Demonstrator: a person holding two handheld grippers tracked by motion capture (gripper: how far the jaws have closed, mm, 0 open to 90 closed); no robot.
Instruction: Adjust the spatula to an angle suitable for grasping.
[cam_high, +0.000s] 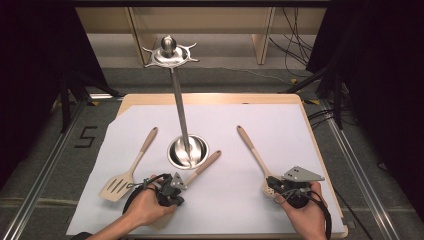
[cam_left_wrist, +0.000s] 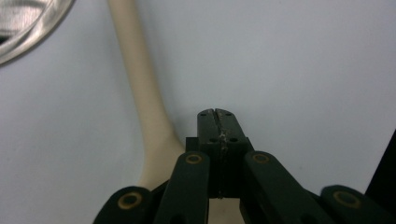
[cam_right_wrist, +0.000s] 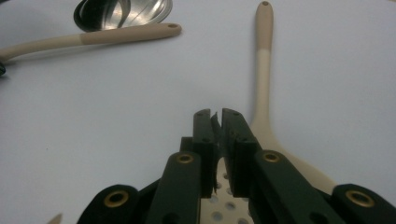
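High view: left gripper (cam_high: 175, 181) sits over the head end of a beige wooden utensil (cam_high: 205, 166) that angles up toward the shiny round steel stand base (cam_high: 176, 153). Right gripper (cam_high: 279, 187) sits on the head of a pale perforated wooden spoon (cam_high: 252, 150).
Left gripper view: jaws pressed together, nothing between them, utensil handle (cam_left_wrist: 140, 84) just beside.
Right gripper view: jaws closed with only a sliver between the tips, over the spoon's holed head (cam_right_wrist: 224, 203).
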